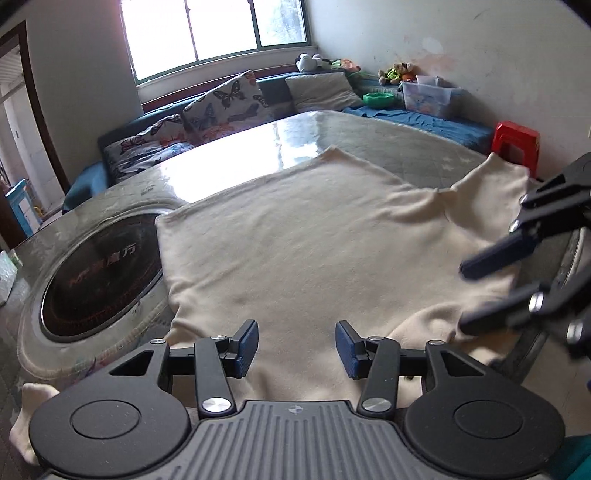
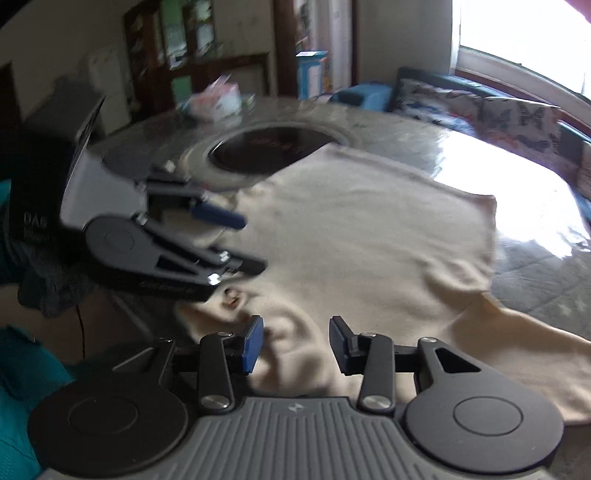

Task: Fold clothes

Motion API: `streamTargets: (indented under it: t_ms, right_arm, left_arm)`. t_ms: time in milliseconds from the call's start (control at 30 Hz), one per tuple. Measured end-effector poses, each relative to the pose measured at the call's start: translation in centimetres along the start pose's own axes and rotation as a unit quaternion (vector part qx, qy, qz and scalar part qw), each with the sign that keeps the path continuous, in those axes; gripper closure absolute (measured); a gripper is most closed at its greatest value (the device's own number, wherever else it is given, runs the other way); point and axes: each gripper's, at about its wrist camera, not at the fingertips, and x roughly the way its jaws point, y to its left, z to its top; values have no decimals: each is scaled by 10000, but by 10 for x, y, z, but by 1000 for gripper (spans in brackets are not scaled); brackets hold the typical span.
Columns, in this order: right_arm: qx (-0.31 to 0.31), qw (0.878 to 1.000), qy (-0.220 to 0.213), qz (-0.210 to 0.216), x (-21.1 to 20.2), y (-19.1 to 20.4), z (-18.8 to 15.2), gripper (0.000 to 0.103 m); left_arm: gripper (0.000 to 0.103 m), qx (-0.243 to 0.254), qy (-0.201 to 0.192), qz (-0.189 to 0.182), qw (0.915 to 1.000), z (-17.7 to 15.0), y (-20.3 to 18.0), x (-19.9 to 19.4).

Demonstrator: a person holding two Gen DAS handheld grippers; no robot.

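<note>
Cream garment (image 1: pixel 295 236) lies spread over a glossy table (image 1: pixel 229 155), one sleeve reaching toward the far right edge. Left gripper (image 1: pixel 296 349) sits low over the near hem, jaws apart, blue pads (image 1: pixel 248 349) empty. Right gripper (image 1: pixel 476 295) enters from the right (blurred), fingers parted above the cloth's right side. A round dark cooktop (image 1: pixel 99 273) is set into the table, its right rim partly under the garment. Behind: butterfly-print cushions (image 1: pixel 221 103), red stool (image 1: pixel 515 142), bright window (image 1: pixel 214 33).
</note>
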Motion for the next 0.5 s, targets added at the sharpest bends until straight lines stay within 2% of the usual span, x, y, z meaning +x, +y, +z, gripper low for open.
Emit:
streamTargets:
  t_ms: [100,233,333,500]
  right_arm:
    - [331,9987,-217,-314,-15,-22,-1,63]
    - [847,9906,-353,-1010,-27,-63,-12,63]
    - [1453,9763,-405,-1550,-33,-102,-28,63]
    - [2222,9442,-352,-2405,-42,-160,-60,63]
  left_arm:
    - [53,-63,-101,-34,9999,12,-1,1]
    - [53,-93,-141,-153,9997,23,-12,7]
    - [51,-76,-149,-275,9995,29,-23,12]
    - [50,-65,-104,-424,9990,36,-37,22]
